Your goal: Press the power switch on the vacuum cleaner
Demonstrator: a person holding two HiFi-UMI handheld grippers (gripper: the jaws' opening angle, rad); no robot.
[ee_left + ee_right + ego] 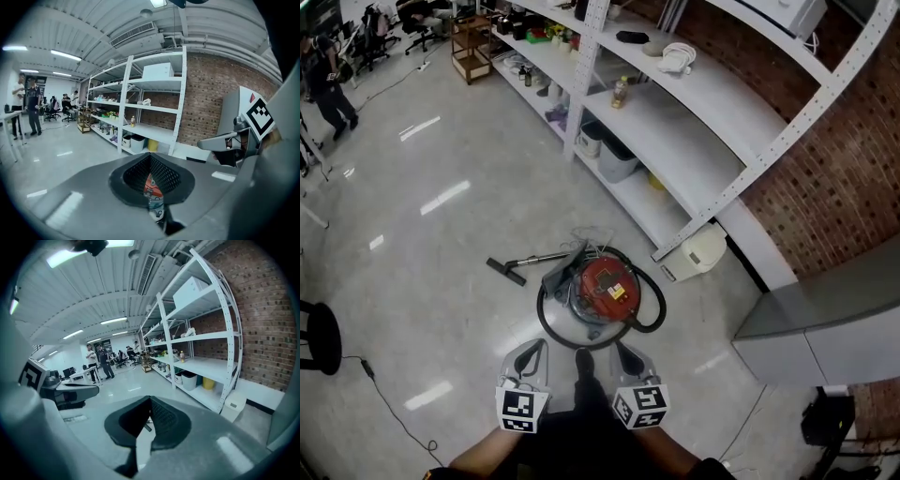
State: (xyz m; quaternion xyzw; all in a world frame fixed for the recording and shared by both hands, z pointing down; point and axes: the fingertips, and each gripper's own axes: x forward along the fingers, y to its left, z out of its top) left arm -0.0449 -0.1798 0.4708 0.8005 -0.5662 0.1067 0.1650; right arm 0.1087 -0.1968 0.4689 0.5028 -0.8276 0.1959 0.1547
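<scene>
The vacuum cleaner, a round red canister, sits on the grey floor just in front of the person. It is near the foot of the white shelving that runs along the right. Its black hose loops around the body on the near and right sides. The wand runs off to the left and ends in a floor nozzle. There is a yellow label on the red top, but I cannot pick out the power switch itself from here.

The left gripper and the right gripper hang side by side on the near side of the canister, well short of it. Both point at the machine. Each has its jaws closed together with nothing between them. A sliver of red body shows past the left pair, and floor and wand show past the right pair.

Closed jaws look like the right shape for this job, since they give one blunt tip to push with. My advice is to find the switch on the lid first. Then bring one tip straight down over the hose loop without snagging it, and press squarely. A slanting shove could skid off the domed top or roll the canister away.
</scene>
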